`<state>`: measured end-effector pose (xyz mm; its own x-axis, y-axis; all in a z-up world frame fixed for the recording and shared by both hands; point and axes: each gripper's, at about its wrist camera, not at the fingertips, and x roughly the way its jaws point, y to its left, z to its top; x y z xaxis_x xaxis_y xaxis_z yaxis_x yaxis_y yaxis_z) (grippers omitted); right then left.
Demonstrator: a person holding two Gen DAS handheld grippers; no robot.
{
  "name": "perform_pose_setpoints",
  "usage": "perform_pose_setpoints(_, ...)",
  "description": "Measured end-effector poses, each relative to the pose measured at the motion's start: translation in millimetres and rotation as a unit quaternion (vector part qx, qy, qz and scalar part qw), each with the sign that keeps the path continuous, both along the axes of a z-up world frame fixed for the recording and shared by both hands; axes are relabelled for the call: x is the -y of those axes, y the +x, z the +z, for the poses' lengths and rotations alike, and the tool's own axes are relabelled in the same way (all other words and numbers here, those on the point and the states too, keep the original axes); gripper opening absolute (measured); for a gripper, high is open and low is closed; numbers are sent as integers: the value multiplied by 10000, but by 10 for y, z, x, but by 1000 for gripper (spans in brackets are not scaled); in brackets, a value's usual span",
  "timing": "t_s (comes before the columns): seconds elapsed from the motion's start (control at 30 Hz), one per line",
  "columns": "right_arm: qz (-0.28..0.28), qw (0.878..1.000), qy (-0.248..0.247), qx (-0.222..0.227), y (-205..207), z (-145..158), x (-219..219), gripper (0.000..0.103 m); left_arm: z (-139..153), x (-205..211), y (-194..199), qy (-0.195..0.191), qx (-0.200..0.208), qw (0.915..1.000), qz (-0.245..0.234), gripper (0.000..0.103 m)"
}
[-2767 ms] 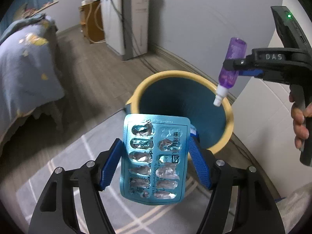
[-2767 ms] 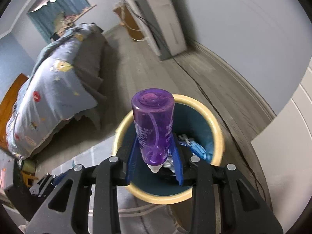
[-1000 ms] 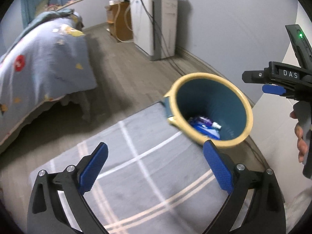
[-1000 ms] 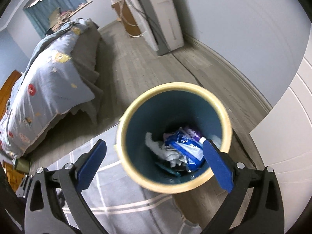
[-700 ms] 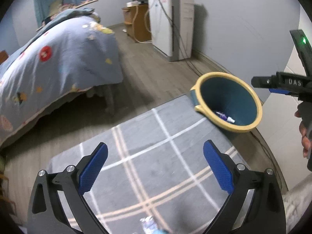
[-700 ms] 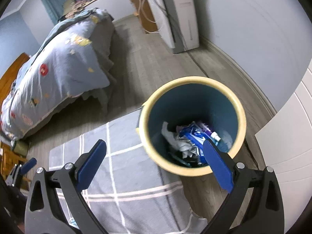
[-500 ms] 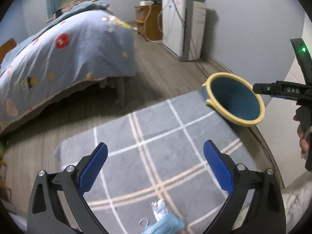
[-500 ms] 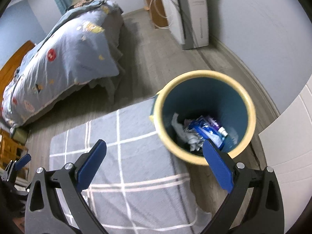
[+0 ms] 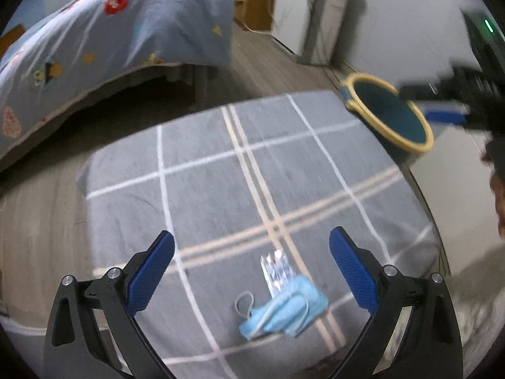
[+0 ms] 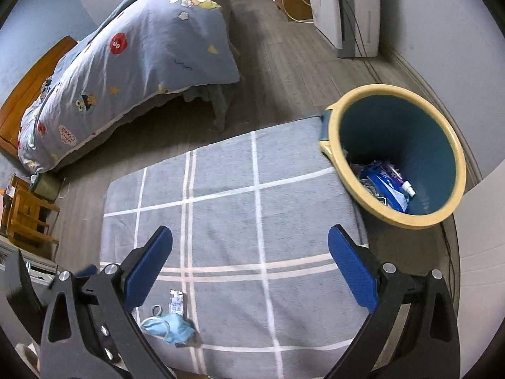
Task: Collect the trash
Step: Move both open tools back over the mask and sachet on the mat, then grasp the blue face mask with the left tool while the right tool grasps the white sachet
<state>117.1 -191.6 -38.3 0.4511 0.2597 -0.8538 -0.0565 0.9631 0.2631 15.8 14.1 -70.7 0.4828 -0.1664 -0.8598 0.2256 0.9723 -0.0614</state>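
Note:
A blue face mask (image 9: 284, 311) lies crumpled on the grey checked rug (image 9: 221, 183), with a clear plastic wrapper (image 9: 276, 271) touching its far edge. My left gripper (image 9: 251, 271) is open and empty, hovering just above both. In the right wrist view the mask (image 10: 172, 327) and wrapper (image 10: 176, 303) lie at lower left. My right gripper (image 10: 249, 268) is open and empty above the rug. The teal bin with a yellow rim (image 10: 401, 218) stands at the rug's far right corner and holds a purple bottle (image 10: 402, 183) and blue packaging (image 10: 383, 186). The bin also shows in the left wrist view (image 9: 372, 79).
A bed with a blue patterned duvet (image 10: 132, 50) stands beyond the rug. A white appliance (image 10: 350, 6) with cables stands against the grey wall. A wooden stool (image 10: 25, 218) is at the left. A white cabinet panel (image 10: 486, 237) is right of the bin.
Both grippers have dropped their items into the bin and pulled back over the rug. The left gripper has swung down toward the mask and wrapper, which have come into view.

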Motion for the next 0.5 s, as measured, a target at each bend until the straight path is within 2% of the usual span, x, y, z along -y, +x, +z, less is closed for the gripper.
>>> perform_pose_setpoints(0.1,-25,10000,-10,-59,22,-29,-73,97,-107,67,-96,34,-147,9994,-319,95)
perform_pose_setpoints(0.17,-31,10000,-11,-74,21,-48,-106,97,-196,108,-159,-20,-325,9981,-530,85)
perform_pose_setpoints(0.2,-28,10000,-28,-77,23,-54,-111,97,-249,127,-177,-25,-436,9972,-609,76)
perform_pose_setpoints(0.23,-17,9999,-58,-85,23,-66,-122,97,-330,152,-200,5,-628,9954,-722,70)
perform_pose_setpoints(0.27,-6,9999,-72,-95,23,-73,-131,97,-380,162,-213,42,-715,9944,-777,69)
perform_pose_setpoints(0.43,39,9998,-154,-145,-5,-122,-156,97,-555,220,-275,181,-1102,9884,-1034,44)
perform_pose_setpoints(0.5,43,9998,-140,-166,-31,-147,-150,97,-588,238,-286,195,-1200,9865,-1102,39)
